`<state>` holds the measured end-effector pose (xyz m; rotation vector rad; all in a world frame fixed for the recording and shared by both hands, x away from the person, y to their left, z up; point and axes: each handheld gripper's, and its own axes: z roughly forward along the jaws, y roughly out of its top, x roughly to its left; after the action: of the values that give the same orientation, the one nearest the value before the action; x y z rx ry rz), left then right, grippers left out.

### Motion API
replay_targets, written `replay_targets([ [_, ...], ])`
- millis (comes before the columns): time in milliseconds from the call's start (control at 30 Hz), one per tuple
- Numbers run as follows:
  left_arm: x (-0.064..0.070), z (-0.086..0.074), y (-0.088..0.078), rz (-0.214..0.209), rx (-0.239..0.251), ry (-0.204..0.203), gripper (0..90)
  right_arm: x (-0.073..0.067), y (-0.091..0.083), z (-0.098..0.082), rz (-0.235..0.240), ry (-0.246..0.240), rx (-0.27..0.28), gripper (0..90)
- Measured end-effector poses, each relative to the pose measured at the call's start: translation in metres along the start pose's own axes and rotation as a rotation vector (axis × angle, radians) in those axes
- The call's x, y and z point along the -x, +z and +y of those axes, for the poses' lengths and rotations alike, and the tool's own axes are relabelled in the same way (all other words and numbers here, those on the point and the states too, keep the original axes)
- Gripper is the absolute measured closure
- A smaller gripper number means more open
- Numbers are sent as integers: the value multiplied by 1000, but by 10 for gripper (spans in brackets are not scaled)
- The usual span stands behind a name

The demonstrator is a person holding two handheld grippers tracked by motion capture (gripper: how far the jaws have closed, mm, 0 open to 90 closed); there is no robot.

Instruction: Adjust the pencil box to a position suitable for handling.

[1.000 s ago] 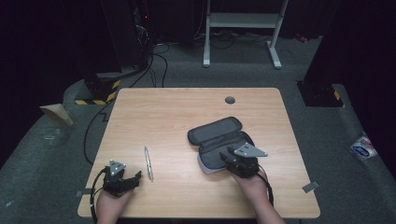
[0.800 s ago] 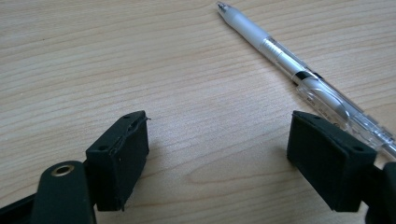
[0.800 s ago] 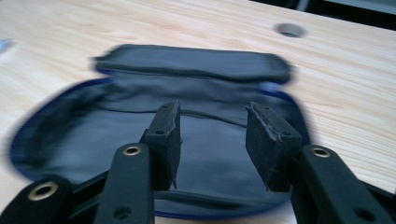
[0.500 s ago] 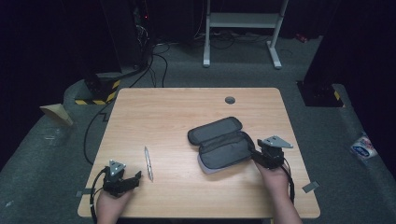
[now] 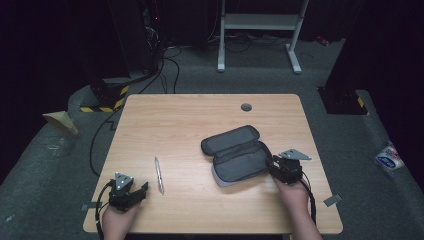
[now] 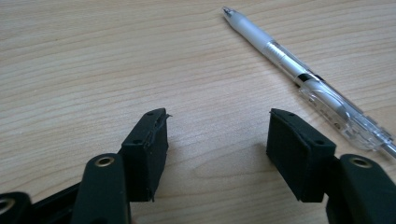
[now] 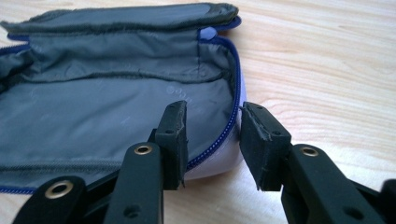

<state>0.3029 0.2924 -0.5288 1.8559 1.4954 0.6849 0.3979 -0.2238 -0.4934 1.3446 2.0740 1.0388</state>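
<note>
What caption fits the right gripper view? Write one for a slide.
Right gripper straddling the zippered rim of the open grey pencil case, jaws just closing, on the wooden table.

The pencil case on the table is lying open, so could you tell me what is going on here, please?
A person works at a wooden table with a gripper in each hand. The right gripper straddles the rim of the open grey pencil case, one jaw inside and one outside; its jaws have just been closing, with a gap visible on the outer side. The left gripper sits beside a pen on the table, nothing between its jaws, which have just been closing.
</note>
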Motion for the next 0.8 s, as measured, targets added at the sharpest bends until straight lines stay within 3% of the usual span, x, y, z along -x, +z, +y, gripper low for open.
replay_targets([
  [100,0,-1,-1,-6,4,14,413,-3,-3,-3,14,9,3,608],
  [200,-1,-2,-3,9,18,-5,455,-9,-4,-4,16,-1,-2,592],
  [400,0,-1,-7,5,46,-2,445,-21,-5,-5,36,-22,0,578],
  [567,4,5,-10,-31,49,-28,432,-30,-4,-5,56,-47,-2,567],
  [667,12,12,-16,-43,62,-16,417,-34,-4,-4,61,-62,1,557],
  [800,26,22,-23,-98,91,-9,414,-41,-5,-5,77,-63,6,553],
])
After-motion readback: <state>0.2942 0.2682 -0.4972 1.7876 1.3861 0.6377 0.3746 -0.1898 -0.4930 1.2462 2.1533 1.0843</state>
